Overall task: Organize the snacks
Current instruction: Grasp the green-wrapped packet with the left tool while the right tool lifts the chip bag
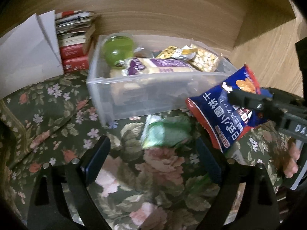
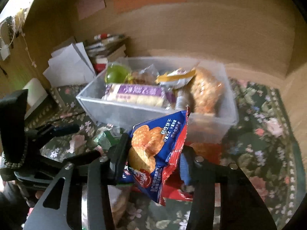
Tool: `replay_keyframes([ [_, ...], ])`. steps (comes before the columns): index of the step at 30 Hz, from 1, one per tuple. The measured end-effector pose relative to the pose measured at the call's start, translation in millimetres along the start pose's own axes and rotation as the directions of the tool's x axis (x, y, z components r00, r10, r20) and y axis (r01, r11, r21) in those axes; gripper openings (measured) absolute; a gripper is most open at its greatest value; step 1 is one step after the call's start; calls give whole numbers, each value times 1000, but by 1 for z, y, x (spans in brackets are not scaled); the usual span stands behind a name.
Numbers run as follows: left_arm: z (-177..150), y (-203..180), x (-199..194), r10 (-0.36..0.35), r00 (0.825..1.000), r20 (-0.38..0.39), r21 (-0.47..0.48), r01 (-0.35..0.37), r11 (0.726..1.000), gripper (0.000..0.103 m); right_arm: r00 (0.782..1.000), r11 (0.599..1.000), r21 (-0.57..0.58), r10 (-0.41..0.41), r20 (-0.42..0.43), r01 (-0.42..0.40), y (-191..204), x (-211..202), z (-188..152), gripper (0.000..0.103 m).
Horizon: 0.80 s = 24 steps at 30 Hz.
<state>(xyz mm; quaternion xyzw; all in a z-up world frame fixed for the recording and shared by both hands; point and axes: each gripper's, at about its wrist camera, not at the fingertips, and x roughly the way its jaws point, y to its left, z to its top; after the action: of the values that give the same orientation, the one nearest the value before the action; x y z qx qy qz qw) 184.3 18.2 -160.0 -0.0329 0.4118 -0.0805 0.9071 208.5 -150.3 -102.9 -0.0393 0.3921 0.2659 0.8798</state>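
Observation:
A clear plastic bin (image 1: 153,94) (image 2: 134,113) sits on the floral cloth and holds several snacks: a purple-labelled cracker pack (image 1: 153,67) (image 2: 134,94), a green jelly cup (image 1: 118,49) (image 2: 115,74) and a peanut bar (image 1: 205,59) (image 2: 207,92). My right gripper (image 2: 153,159) (image 1: 249,103) is shut on a blue and red biscuit bag (image 2: 159,149) (image 1: 230,109) and holds it in the air just in front of the bin's near wall. My left gripper (image 1: 149,161) is open and empty, low over the cloth. A green wrapped snack (image 1: 165,132) (image 2: 105,138) lies just beyond its fingers.
A white paper bag (image 1: 28,53) (image 2: 71,65) and a stack of books (image 1: 74,44) (image 2: 107,48) stand left of the bin. A wooden wall (image 1: 172,15) rises behind it. More packets lie on the cloth under my right gripper (image 2: 119,201).

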Motion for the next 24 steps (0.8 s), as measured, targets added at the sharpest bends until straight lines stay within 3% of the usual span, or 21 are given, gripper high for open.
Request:
replay_keyframes([
  [10,16,-26,36,21,998,-53,63,-18,998,92,996,998,53,-22,88,18,-23,-31,3,39],
  [11,18,-26,39,11,998,-62,59,-8,998,89,995,998,59,-20,94,14,-26,-33,4,39],
  [14,21,-24,45,-20,996,-88,41,24,999,62,994,998,67,-18,106,10,-30,-36,5,38],
  [17,22,-24,41,-28,997,-73,45,31,999,51,993,997,74,-14,113,5,-34,-37,6,38],
  [24,21,-20,10,-30,1000,-9,38,30,999,49,991,998,59,7,135,-15,-31,-44,11,37],
])
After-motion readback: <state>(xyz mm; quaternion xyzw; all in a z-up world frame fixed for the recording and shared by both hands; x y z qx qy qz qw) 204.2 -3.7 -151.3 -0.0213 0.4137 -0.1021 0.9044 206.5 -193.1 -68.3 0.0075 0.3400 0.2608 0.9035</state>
